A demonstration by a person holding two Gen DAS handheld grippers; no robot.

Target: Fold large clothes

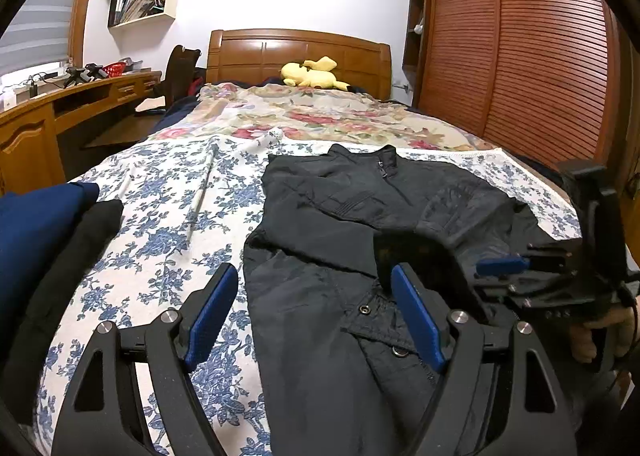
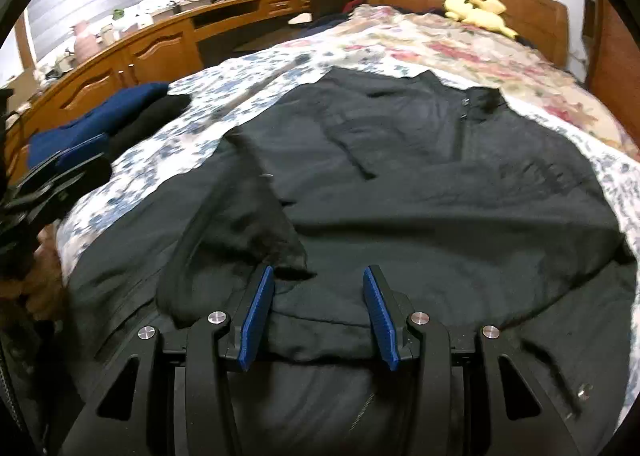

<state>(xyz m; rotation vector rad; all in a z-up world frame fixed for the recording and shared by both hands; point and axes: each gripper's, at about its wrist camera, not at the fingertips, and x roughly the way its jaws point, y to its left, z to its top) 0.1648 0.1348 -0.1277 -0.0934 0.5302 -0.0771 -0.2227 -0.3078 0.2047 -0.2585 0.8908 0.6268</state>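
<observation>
A large black jacket (image 1: 352,215) lies spread on the blue-flowered sheet (image 1: 168,215), collar toward the headboard. My left gripper (image 1: 316,284) is open over the jacket's lower left edge, holding nothing. The right gripper (image 1: 504,266) shows at the right of the left wrist view, held by a hand. In the right wrist view the jacket (image 2: 440,183) fills the middle, one sleeve folded across it. My right gripper (image 2: 318,288) is open and empty, just above the jacket's lower part near the sleeve cuff (image 2: 288,256). The left gripper (image 2: 60,171) shows at the far left.
Folded navy (image 1: 36,223) and black (image 1: 76,252) clothes lie at the bed's left edge. A yellow plush toy (image 1: 312,73) sits by the headboard (image 1: 300,51). A wooden desk (image 1: 48,115) runs along the left, a wooden wardrobe (image 1: 520,55) on the right.
</observation>
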